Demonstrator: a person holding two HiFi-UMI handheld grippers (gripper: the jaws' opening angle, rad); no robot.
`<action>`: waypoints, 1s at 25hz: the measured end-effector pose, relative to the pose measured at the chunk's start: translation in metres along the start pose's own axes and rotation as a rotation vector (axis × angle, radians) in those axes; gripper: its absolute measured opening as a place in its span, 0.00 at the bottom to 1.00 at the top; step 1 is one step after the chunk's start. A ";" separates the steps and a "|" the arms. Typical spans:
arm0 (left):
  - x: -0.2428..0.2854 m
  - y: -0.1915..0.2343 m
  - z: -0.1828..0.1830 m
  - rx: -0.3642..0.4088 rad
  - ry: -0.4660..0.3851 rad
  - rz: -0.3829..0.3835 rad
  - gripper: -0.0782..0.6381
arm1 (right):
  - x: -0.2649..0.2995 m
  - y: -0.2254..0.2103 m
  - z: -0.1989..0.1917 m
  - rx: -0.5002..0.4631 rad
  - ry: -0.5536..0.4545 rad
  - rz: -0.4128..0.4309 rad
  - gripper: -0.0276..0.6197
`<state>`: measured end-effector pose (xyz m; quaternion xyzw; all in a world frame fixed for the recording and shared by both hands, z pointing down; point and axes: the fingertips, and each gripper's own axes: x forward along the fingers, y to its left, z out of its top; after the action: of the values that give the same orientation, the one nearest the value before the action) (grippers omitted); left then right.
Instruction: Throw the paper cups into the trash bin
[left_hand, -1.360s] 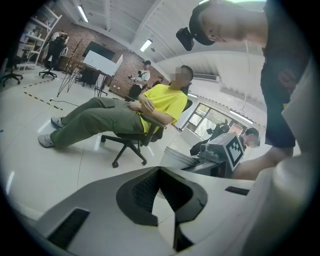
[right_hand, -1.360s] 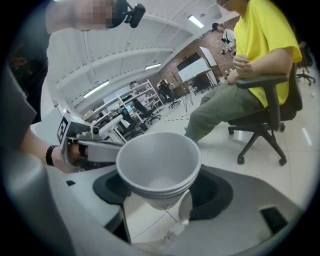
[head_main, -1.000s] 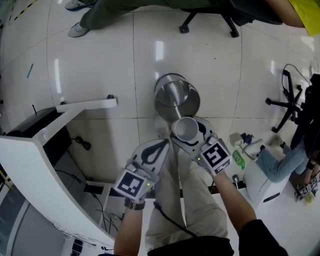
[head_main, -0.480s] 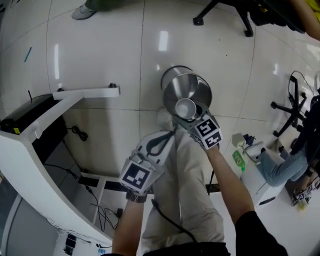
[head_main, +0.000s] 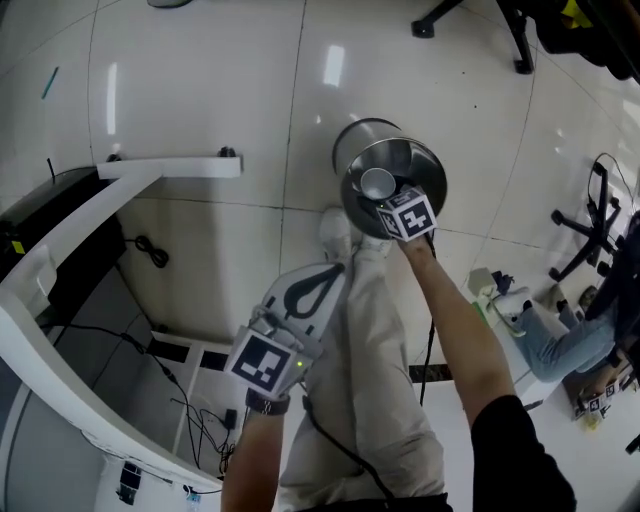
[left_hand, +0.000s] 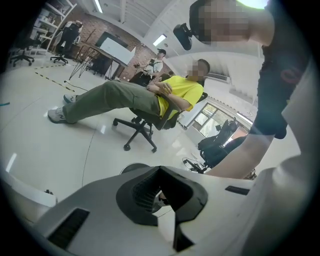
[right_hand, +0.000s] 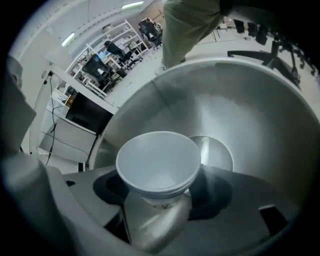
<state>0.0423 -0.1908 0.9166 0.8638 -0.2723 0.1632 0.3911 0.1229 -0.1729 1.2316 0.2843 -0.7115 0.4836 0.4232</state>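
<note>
Gripping the paper cups (right_hand: 159, 160) by their lower wall, the right hand-held gripper (right_hand: 157, 200) is clenched on them inside the open mouth of the steel trash bin (right_hand: 250, 115), whose wall lies just beyond its jaws. Left hand-held gripper (head_main: 310, 290): jaws together, nothing between them, well apart from the bin, beside the person's trouser leg (head_main: 375, 350).

1 trash bin (head_main: 425, 170), approx. 2 nested paper cups (right_hand: 159, 160), 1 desk (head_main: 60, 330).

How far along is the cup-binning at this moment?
Done: a paper cup is picked up and positioned over the mouth of the trash bin. In hand: the right gripper clamps it. Left: letting go; no cup shows inside the bin, and the left gripper is shut and empty.
</note>
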 end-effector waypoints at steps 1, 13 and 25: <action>-0.001 0.002 -0.003 -0.007 0.000 0.004 0.12 | 0.008 -0.002 -0.001 0.005 0.015 0.007 0.57; -0.005 0.025 -0.016 -0.054 -0.018 0.050 0.12 | 0.075 -0.010 -0.020 0.021 0.156 0.018 0.58; -0.008 0.043 -0.030 -0.078 0.001 0.076 0.12 | 0.113 -0.027 -0.040 0.060 0.238 0.037 0.59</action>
<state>0.0082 -0.1886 0.9573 0.8368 -0.3108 0.1676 0.4184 0.1038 -0.1448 1.3493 0.2241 -0.6466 0.5426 0.4871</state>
